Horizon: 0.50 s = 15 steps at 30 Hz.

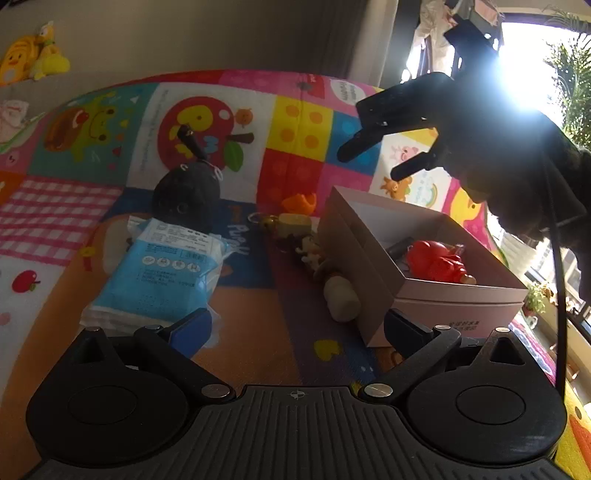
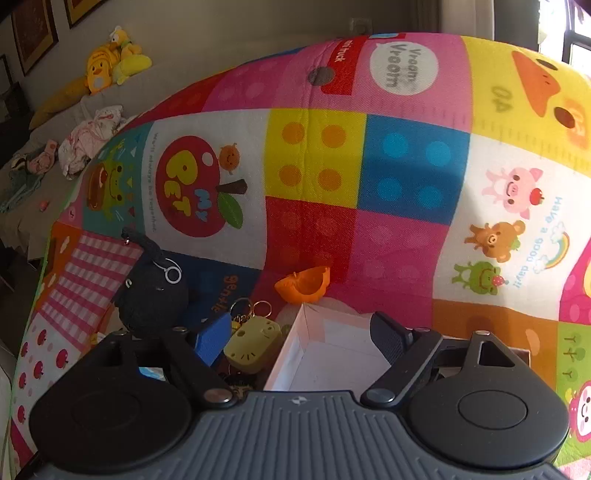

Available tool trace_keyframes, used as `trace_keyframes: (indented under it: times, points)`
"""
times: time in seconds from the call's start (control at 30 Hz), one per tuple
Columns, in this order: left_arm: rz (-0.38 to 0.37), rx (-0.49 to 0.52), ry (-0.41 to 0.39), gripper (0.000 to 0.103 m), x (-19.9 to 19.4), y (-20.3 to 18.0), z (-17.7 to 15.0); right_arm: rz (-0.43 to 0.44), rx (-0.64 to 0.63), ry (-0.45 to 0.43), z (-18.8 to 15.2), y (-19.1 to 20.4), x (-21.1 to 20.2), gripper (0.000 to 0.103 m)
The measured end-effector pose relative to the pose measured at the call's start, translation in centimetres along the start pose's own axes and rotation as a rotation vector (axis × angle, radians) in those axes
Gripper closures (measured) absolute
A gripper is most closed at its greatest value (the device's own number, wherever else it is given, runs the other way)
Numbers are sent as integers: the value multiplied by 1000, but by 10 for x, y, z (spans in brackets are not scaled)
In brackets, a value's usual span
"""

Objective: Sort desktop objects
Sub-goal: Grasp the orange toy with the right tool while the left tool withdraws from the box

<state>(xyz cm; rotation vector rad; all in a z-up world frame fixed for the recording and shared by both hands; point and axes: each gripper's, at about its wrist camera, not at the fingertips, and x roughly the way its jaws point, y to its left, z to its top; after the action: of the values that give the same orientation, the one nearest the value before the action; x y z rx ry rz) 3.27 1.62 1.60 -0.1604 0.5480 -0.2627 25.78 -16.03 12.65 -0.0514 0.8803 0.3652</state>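
While both grippers' jaws gape empty, the red toy [image 1: 437,264] lies inside the box [image 1: 458,299], beyond them.

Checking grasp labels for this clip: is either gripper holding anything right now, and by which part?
Nothing is held. The left gripper is open over the mat with nothing between its fingers; the right gripper is open above the pink box, also empty.

A patchwork play mat [image 2: 406,166] printed with cartoon animals and an apple covers the surface. Beyond it, yellow plush toys [image 2: 110,61] lie on a grey couch [image 2: 177,70] near crumpled clothes [image 2: 92,138]. Framed pictures [image 2: 33,33] hang above. Leafy plants [image 1: 572,85] stand by the bright window [image 1: 524,55].
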Motion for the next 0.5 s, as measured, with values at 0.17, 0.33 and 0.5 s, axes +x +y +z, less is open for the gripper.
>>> trace_keyframes:
  times: [0.17,0.33,0.5]
  points:
    - [-8,-22,-2,1,1,5,-7,-77,35,151,36,13,85,20]
    - [-21,-66,3,0,2,13,-6,-191,40,228,40,14,135,33]
    - [-28,-57,-3,0,0,11,-7,-193,-42,185,32,27,125,47]
